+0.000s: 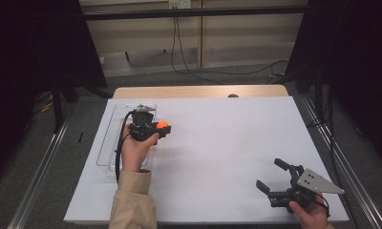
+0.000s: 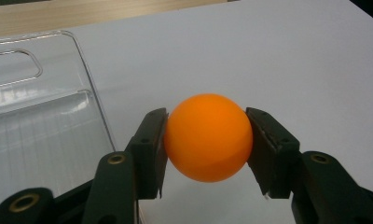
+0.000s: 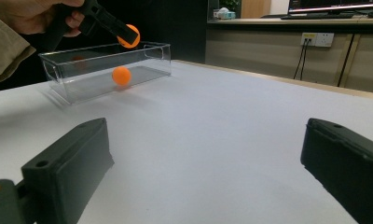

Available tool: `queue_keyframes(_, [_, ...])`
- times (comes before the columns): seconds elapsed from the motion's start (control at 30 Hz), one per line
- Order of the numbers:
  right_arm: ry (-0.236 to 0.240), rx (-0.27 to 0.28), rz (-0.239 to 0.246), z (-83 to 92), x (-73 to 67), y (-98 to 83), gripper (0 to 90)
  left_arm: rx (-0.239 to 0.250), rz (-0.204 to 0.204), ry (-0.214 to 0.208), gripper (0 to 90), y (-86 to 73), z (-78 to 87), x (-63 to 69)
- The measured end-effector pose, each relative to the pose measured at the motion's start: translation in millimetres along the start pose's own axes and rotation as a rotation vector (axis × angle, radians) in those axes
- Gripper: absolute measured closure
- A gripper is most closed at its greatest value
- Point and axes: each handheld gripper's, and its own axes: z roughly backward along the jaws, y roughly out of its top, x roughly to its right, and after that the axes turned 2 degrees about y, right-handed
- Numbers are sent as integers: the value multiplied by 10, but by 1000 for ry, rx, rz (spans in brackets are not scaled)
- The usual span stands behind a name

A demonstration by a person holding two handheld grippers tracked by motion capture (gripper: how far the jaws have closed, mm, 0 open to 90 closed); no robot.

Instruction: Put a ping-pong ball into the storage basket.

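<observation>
My left gripper [image 2: 205,116] is shut on an orange ball [image 2: 208,137], with a black pad pressed on each side of it. From above, the left gripper [image 1: 163,129] holds that ball [image 1: 163,124] in the air just right of a clear plastic box [image 1: 108,143]. The right gripper view shows the held ball [image 3: 129,36] above the box's [image 3: 142,63] rim, and a second orange ball [image 3: 121,75] lying inside it. My right gripper [image 1: 268,173] rests near the table's front right corner, its jaws [image 3: 205,126] wide open with nothing between them.
A white sheet [image 1: 217,143] covers the table, with a strip of bare wood [image 1: 198,90] at the far edge. Cables [image 1: 189,67] run across the floor behind. Dark curtains flank both sides.
</observation>
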Motion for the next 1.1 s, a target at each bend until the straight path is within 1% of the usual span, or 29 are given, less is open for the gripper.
queue_keyframes(0.6, [0, 0, 1, 1, 1, 0, 12, 3, 2, 21, 510, -11, 46, -50])
queue_keyframes(0.63, [1, 0, 2, 1, 1, 0, 12, 2, -2, 23, 510, -10, 51, -56])
queue_keyframes(0.93, [1, 0, 2, 1, 1, 0, 11, 2, 5, 37, 510, -18, 68, -81])
queue_keyframes(1.1, [1, 0, 1, 1, 0, 0, 12, -1, 0, 40, 510, -22, 72, -94])
